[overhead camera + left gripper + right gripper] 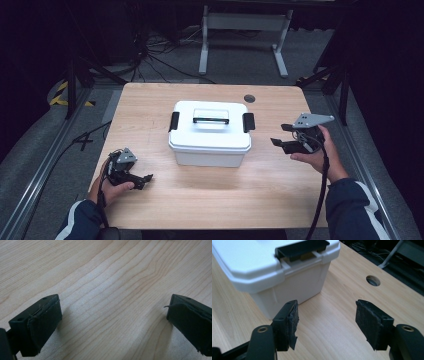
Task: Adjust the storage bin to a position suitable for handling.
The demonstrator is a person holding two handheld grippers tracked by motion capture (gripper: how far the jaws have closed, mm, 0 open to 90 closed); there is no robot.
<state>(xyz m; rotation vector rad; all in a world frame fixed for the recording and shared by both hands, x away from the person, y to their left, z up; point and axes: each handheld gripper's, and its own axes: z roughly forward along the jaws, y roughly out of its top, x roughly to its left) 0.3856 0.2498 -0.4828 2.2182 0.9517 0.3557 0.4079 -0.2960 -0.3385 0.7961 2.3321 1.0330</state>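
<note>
From the high view, a white plastic storage box (210, 134) with a closed lid, black side latches and a clear top handle sits at the middle of the light wooden table (150, 100). The left gripper (144, 179) rests low near the table's front left, well apart from the box; the right gripper (280, 135) is held just beside the box's right end. In the left gripper view, the jaws stand spread wide over bare wood. In the right gripper view, the jaws stand spread, empty, near the box's latched end (302, 250), beside a round cable hole (373, 280).
</note>
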